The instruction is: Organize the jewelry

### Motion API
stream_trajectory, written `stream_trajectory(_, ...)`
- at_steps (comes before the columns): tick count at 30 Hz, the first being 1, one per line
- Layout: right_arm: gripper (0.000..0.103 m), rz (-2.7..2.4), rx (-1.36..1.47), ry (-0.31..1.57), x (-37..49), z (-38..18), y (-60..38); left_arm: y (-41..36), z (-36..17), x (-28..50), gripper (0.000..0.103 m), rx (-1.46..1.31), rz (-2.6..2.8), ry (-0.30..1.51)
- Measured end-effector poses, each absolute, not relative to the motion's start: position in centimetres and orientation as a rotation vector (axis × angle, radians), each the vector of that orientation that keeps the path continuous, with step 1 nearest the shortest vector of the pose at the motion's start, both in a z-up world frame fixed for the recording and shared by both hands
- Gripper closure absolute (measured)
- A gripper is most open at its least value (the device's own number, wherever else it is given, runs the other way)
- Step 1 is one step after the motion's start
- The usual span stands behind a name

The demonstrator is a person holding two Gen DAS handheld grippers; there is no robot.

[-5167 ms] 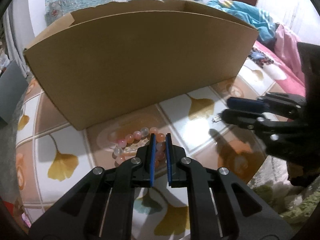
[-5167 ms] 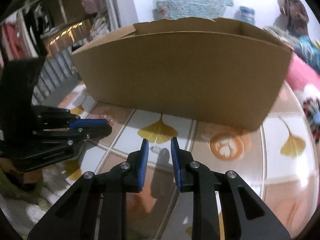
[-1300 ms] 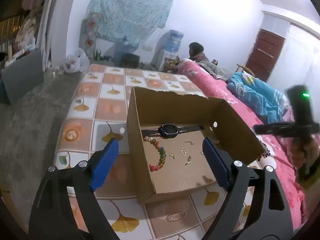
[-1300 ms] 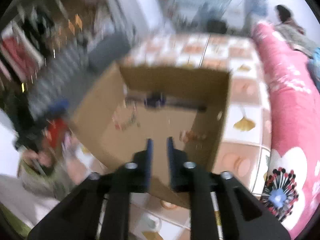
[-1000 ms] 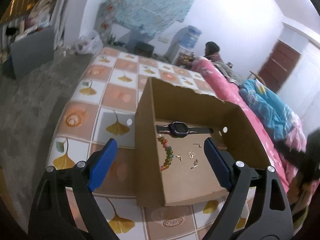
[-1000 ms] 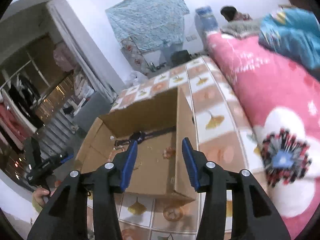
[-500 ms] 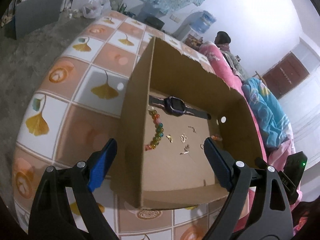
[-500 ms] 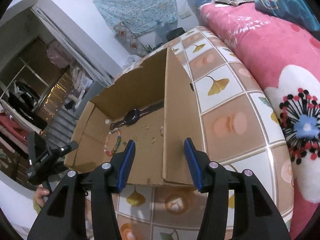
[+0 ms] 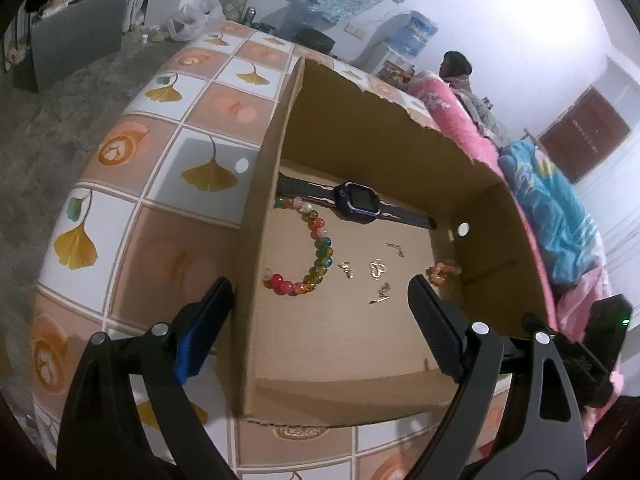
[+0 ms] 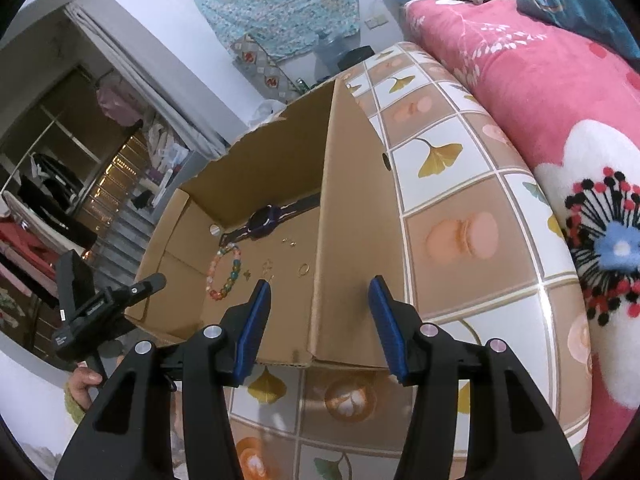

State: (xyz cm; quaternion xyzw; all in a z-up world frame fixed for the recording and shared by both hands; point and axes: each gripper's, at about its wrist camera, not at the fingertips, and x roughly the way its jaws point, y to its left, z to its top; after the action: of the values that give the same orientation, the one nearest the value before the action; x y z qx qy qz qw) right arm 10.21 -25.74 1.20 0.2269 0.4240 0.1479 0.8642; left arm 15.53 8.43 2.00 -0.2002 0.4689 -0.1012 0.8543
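Box (image 9: 352, 332): open cardboard box on the tiled floor (image 9: 168, 264), beside a pink bed (image 10: 552, 92).
Watch (image 9: 358, 202): flat on the box bottom against the far wall, strap stretched out; long axis runs along that wall, face up.
Bracelet (image 9: 316, 256): multicoloured beads in a curved loop near the box's left wall, just in front of the watch; in the left view its long axis runs away from the camera.
Orange beads (image 9: 442, 270): small cluster at the right wall.
Small pieces (image 9: 378, 270): gold bits scattered mid-bottom, well apart from each other.
Left gripper (image 9: 320, 320): released, jaws wide, straddling the box's left wall, holding nothing.
Right gripper (image 10: 320, 320): released, jaws part-way apart and lately widening, straddling the right wall without pressing on it.
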Motion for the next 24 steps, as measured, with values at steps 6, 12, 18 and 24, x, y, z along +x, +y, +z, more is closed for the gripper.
stream_trajectory(6,0.052,0.293,0.478,0.891,9.5,1.3,-25.5,8.1,2.1,15.4,0.018,-0.385,-0.199,0.988)
stream_trajectory(12,0.052,0.272,0.476,0.893,9.0,1.3,-25.5,8.2,2.2,14.7,0.018,-0.380,-0.212,0.987)
stream_trajectory(18,0.052,0.257,0.473,0.893,8.4,1.4,-25.4,8.4,2.2,14.6,0.018,-0.369,-0.219,0.979)
stream_trajectory(24,0.052,0.239,0.464,0.894,7.9,1.5,-25.1,8.6,2.3,14.6,0.018,-0.368,-0.227,0.972)
